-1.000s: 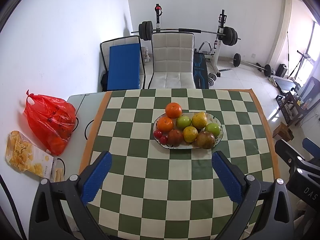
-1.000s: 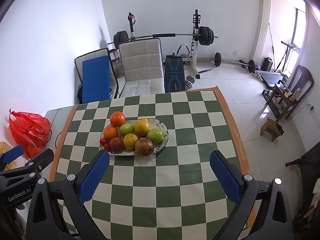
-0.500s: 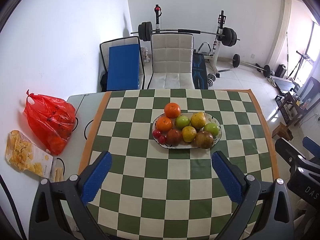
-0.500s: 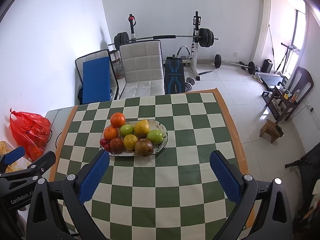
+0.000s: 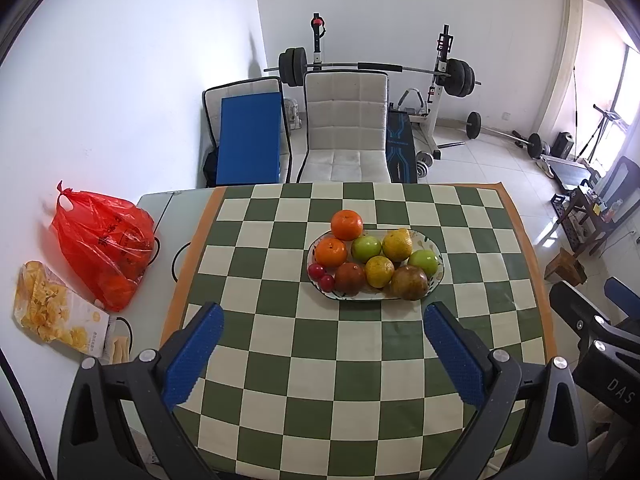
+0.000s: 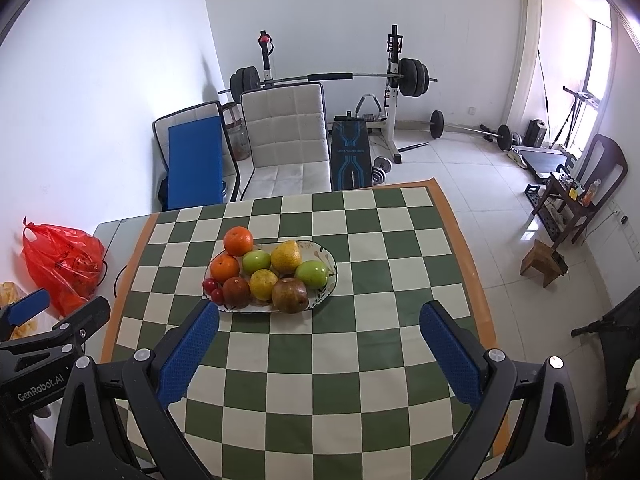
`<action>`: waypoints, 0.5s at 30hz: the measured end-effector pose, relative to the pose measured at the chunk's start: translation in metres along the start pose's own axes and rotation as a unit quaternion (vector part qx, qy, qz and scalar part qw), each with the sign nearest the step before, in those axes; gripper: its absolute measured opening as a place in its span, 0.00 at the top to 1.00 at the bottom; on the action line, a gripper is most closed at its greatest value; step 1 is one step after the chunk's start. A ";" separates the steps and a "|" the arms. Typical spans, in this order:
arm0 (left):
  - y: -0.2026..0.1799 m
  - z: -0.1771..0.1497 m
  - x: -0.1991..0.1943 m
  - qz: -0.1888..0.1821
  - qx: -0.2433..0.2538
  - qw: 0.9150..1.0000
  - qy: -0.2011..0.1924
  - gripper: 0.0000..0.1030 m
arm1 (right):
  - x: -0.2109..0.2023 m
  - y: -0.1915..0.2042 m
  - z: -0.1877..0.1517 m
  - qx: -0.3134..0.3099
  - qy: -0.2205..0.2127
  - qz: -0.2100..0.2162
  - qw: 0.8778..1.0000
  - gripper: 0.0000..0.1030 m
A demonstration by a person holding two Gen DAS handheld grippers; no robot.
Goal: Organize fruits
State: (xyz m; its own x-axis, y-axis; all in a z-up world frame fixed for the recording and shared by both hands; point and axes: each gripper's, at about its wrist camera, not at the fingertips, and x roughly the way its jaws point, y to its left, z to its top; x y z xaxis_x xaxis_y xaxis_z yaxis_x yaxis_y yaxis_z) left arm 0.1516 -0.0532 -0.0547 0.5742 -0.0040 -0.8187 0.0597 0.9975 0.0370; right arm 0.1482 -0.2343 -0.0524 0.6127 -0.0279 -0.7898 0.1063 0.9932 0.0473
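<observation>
Red bag [image 5: 102, 246], snack box [image 5: 60, 312] left of plate [image 5: 434, 248].

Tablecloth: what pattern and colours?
Green-and-cream checks with an orange border on the tablecloth; clearest in the right wrist view.

A room in a home, used for both dining and exercise. A worktop [image 5: 500, 360] under a green-and-white checked cloth [image 5: 304, 352] holds a plate of fruit [image 5: 436, 276]. Behind it stands a padded white chair [image 5: 347, 128], then a barbell rack [image 5: 440, 76] with weight plates, on a white tiled floor [image 6: 472, 168].
</observation>
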 end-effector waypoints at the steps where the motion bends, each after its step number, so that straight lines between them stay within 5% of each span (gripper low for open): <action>1: 0.000 0.001 -0.001 0.000 0.000 1.000 0.000 0.01 | 0.000 0.001 0.000 -0.001 0.000 0.000 1.000 0.01; 15: -0.002 0.000 -0.005 0.000 0.000 1.000 -0.002 0.01 | -0.007 0.002 -0.001 -0.003 -0.001 0.001 1.000 0.01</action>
